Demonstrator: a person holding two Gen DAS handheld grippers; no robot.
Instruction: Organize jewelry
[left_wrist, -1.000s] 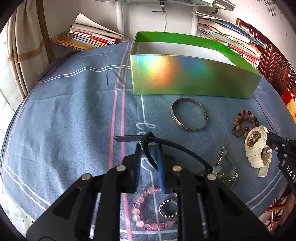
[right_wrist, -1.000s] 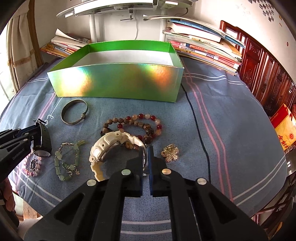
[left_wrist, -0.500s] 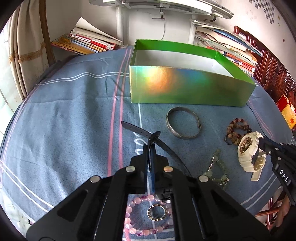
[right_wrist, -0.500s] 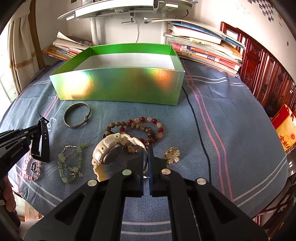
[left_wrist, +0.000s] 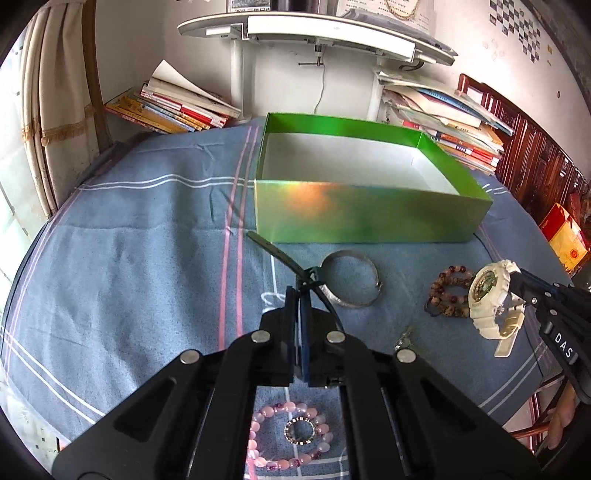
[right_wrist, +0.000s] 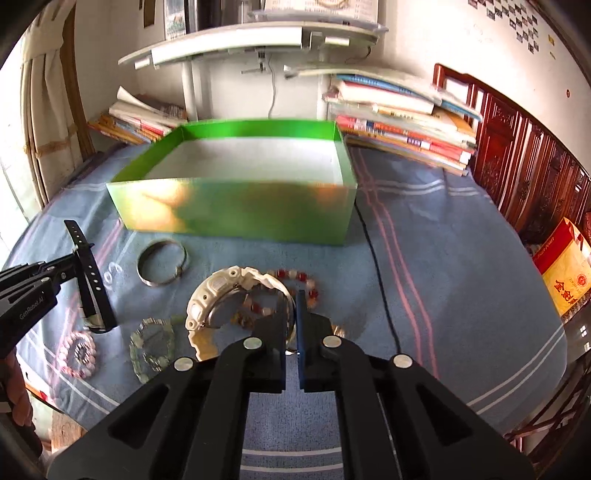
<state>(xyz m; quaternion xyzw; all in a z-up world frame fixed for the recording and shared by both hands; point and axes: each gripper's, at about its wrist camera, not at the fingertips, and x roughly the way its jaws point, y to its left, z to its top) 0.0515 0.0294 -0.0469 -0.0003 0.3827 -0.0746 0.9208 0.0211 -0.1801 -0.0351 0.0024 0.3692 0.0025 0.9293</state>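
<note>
In the left wrist view my left gripper (left_wrist: 298, 292) is shut on the strap of a black watch (left_wrist: 275, 251), held off the blue cloth. The right wrist view shows that watch (right_wrist: 90, 284) hanging from the left gripper (right_wrist: 75, 258) at the left edge. My right gripper (right_wrist: 291, 296) is shut on the band of a white watch (right_wrist: 218, 291), also lifted; the white watch (left_wrist: 487, 302) shows at the right in the left wrist view. The open green box (left_wrist: 369, 214) (right_wrist: 236, 218) stands just behind, with nothing visible inside it.
On the cloth lie a silver bangle (left_wrist: 351, 282), a brown and red bead bracelet (left_wrist: 448, 291), a pink bead bracelet (left_wrist: 288, 439) around a ring (left_wrist: 299, 432), and a green stone bracelet (right_wrist: 153, 349). Book stacks (right_wrist: 399, 125) line the back. A black cable (right_wrist: 380, 288) crosses the right side.
The left jaws have closed on the black strap. Both grippers have risen, each lifting its watch off the cloth, and the box now sits lower in both views.
</note>
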